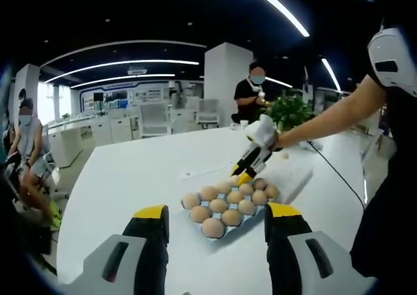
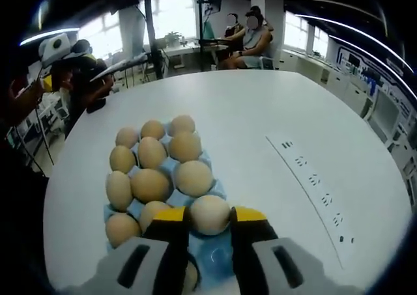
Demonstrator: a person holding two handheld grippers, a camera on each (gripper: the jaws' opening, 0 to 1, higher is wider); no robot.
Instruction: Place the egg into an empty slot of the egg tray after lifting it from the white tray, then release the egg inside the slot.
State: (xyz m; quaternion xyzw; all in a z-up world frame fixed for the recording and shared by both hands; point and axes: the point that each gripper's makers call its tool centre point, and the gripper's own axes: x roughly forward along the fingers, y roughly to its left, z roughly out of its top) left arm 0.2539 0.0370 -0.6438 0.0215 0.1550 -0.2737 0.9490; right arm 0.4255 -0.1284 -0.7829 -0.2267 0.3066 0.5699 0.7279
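At lower centre, the right gripper [image 2: 210, 218] grips an egg [image 2: 209, 214] over the egg tray [image 2: 215, 259] (blue); left gripper [image 1: 217, 220] open.

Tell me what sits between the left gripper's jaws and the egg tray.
Nothing: in the left gripper view, bare white table separates the open left gripper from the egg tray, where the right gripper works.

This is a large open-plan lab or showroom-style office. Curved strip lights [image 1: 124, 64] run across a dark ceiling far above the tongs. Beyond the broad white round-edged table [image 1: 143, 171] ahead of them stand white counters with white chairs [image 1: 154, 118], a square white pillar [image 1: 225, 80] and a green potted plant [image 1: 290, 111]. Seated and standing people [image 2: 251, 38] occupy the far side, near bright windows [image 2: 172, 12].
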